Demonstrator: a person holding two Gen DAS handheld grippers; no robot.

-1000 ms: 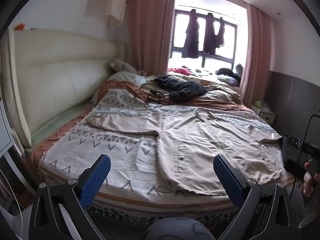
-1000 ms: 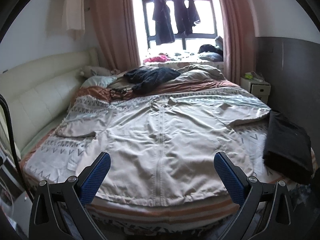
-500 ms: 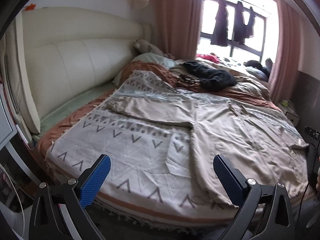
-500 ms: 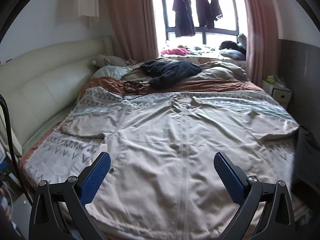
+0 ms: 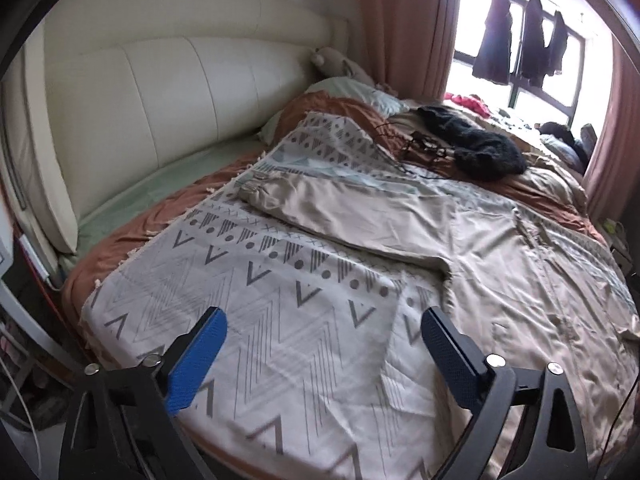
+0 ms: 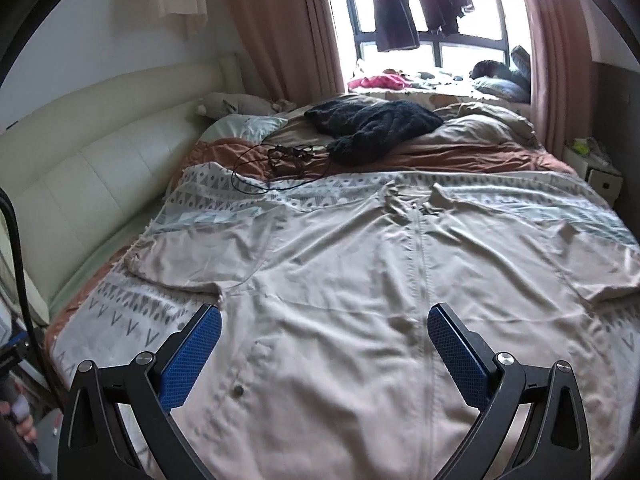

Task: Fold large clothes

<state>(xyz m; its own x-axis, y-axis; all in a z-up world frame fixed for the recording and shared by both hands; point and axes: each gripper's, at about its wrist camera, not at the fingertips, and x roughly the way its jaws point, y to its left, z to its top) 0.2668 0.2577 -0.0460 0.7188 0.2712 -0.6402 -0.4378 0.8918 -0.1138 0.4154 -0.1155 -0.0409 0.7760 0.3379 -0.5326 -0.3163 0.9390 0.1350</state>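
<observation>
The left gripper (image 5: pixel 324 336) hangs over the patterned blanket (image 5: pixel 256 320) with its jaws wide but closing, nothing between them. The right gripper (image 6: pixel 324 332) is spread wide above the beige jacket (image 6: pixel 360 280), gripping nothing. The jacket lies flat, front up, in the middle of the bed, on the blanket. Its zip (image 6: pixel 420 264) runs along its long axis, collar towards the window (image 6: pixel 432 12), hem at the near edge. Both sleeves stretch out sideways, one (image 5: pixel 340 208) towards the cream headboard (image 5: pixel 160 100). A dark knitted garment (image 6: pixel 372 124) lies beyond the collar.
</observation>
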